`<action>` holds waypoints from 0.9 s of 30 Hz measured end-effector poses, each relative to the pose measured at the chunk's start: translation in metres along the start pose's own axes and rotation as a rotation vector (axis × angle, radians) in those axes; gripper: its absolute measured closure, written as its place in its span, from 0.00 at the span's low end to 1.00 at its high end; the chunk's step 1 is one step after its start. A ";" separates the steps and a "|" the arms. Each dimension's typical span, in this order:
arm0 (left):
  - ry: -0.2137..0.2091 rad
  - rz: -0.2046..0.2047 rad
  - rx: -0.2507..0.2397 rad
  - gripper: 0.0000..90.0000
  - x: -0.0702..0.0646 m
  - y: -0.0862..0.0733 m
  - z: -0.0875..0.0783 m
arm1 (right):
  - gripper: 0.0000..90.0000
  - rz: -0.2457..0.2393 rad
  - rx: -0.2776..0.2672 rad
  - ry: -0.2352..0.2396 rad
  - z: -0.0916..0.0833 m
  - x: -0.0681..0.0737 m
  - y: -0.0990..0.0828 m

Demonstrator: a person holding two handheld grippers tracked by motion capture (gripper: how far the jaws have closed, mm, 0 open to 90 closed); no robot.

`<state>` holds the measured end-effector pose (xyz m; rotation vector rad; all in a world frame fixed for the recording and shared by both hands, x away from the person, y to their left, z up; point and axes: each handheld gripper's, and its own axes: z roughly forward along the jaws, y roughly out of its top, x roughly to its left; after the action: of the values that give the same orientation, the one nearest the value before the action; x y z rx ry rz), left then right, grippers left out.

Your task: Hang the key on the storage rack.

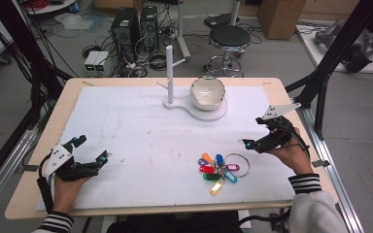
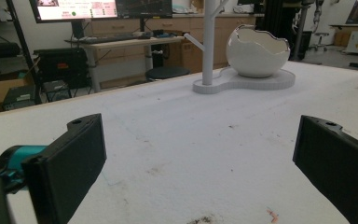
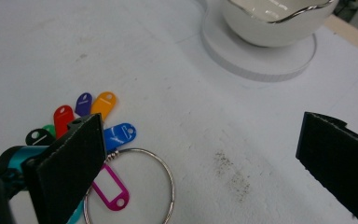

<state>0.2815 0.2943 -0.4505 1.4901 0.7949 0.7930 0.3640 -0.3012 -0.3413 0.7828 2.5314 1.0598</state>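
We find the key-tag ring (image 1: pixel 221 170) lying flat at five o'clock on the white mat (image 1: pixel 141 126). The right gripper (image 1: pixel 250 143), jaws wide and empty, hovers just beside it, probably lining up a grasp. The left gripper (image 1: pixel 93 149) rests at eight o'clock, also wide, well apart. The egg-shaped bowl (image 1: pixel 207 92) sits at twelve.

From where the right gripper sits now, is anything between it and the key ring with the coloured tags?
Nothing visible. The right gripper is open, with bare white mat between it and the key ring.
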 end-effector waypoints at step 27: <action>-0.001 0.002 0.001 0.03 0.000 0.000 0.000 | 0.05 -0.183 0.399 0.117 0.058 0.005 0.005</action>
<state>0.2815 0.2942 -0.4505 1.4924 0.7935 0.7934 0.3877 -0.2623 -0.3778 0.5783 2.8937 0.5636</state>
